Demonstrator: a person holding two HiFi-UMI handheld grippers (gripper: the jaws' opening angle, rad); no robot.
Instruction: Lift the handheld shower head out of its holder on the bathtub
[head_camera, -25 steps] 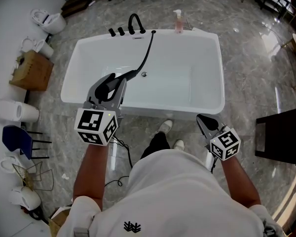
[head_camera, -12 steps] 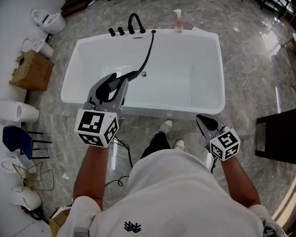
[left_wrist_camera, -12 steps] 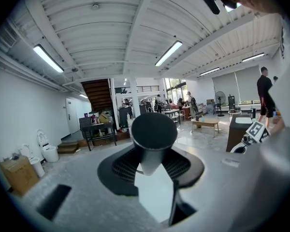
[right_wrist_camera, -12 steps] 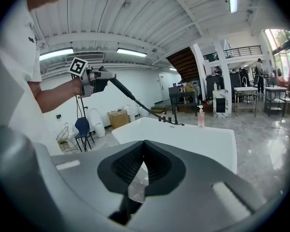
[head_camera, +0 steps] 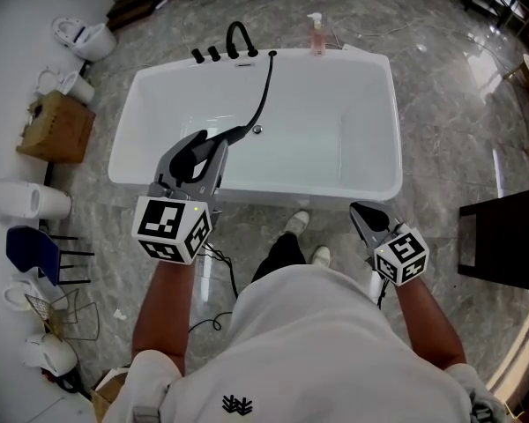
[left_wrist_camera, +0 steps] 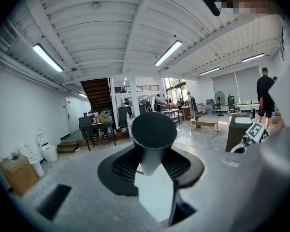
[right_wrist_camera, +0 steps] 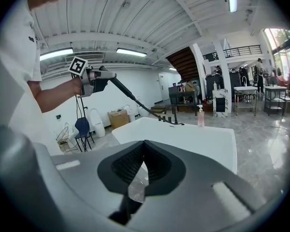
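- Shower head [head_camera: 235, 133] is up in the air over the near left part of the tub [head_camera: 381, 189], out of its holder and clear of the far rim.
- Left gripper [head_camera: 213, 145] is clamped on the shower head; in its own view the black pads sit on either side of the stem, whose round end faces the camera.
- From the right gripper view, the shower head slants down from the left gripper toward the tub.
- A black hose [head_camera: 265, 89] runs from the shower head across the white tub to the far rim, ending just beside the black faucet [head_camera: 239, 37] and its knobs [head_camera: 206, 55].
- Right gripper [head_camera: 363, 213] hangs over the marble floor [head_camera: 450, 130] near the tub's front right corner; its jaws are together with nothing between them.
- A pink soap bottle [head_camera: 318, 35] stands at the far rim, to the right of the faucet.
- The person's shoes [head_camera: 296, 226] are on the floor just in front of the tub.
- A cardboard box [head_camera: 60, 126] sits to the left of the tub, and a black table [head_camera: 507, 241] stands to the right, well apart from it.
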